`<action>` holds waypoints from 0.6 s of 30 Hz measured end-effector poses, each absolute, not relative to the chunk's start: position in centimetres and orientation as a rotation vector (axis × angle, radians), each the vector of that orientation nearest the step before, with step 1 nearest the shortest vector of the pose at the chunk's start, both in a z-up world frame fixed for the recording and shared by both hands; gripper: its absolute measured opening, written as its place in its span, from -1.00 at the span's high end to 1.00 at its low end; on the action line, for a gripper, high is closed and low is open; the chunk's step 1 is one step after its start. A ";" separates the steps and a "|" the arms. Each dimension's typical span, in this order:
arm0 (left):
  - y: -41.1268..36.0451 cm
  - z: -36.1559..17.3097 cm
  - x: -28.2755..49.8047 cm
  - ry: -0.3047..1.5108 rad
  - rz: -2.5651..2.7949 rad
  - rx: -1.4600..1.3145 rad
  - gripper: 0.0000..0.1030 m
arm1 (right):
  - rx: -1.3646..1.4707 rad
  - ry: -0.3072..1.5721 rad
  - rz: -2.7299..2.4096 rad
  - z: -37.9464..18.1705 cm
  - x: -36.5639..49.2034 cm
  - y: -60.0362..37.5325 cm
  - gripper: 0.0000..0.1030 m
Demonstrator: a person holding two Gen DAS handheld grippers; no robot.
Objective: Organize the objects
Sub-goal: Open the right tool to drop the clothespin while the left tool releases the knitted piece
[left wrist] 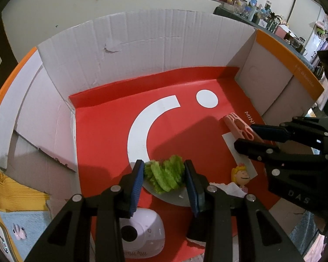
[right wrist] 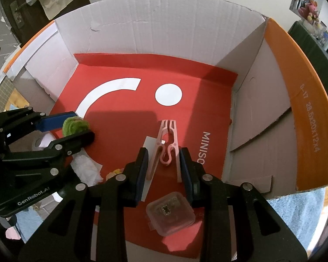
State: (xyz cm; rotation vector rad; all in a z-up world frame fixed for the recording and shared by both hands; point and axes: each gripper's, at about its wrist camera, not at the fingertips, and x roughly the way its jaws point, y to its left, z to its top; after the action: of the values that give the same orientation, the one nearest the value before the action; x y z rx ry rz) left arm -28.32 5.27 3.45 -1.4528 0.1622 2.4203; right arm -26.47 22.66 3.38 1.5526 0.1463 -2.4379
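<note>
fingers [left wrist: 139, 174] pinching fuzzy green ruffled piece [left wrist: 166, 174]

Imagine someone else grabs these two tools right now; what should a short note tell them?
Left hand-held gripper: shut on the green fuzzy piece, held above the box floor.
Right hand-held gripper: shut on the pink clothes peg, squeezing its handle ends.
Both are over the cardboard box with the red sheet inside.
Still lying near the front edge: a small clear plastic case, a cartoon figurine, crumpled white paper and a white round gadget.
Done: two things picked up. Left: set them down, then sort the rest.
</note>
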 end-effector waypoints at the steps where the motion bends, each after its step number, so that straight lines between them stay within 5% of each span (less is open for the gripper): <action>1: 5.3 3.5 -28.3 0.162 2.420 -1.453 0.26 | 1.554 0.145 -2.438 3.4 -26.5 22.7 0.43; 6: 5.3 3.6 -28.3 0.164 2.420 -1.453 0.26 | 1.555 0.146 -2.439 3.4 -26.5 23.0 0.40; 12: 5.3 3.7 -28.2 0.158 2.419 -1.455 0.25 | 1.534 0.190 -2.433 3.5 -26.3 22.4 0.00; 18: 5.3 4.2 -28.0 0.151 2.418 -1.441 0.18 | 1.525 0.180 -2.441 3.9 -26.5 22.8 -0.02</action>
State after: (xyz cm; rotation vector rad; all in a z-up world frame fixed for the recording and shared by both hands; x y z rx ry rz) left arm -27.98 5.28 4.17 -1.4411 0.1513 2.4177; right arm -26.47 22.85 3.86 1.5254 0.1799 -2.4412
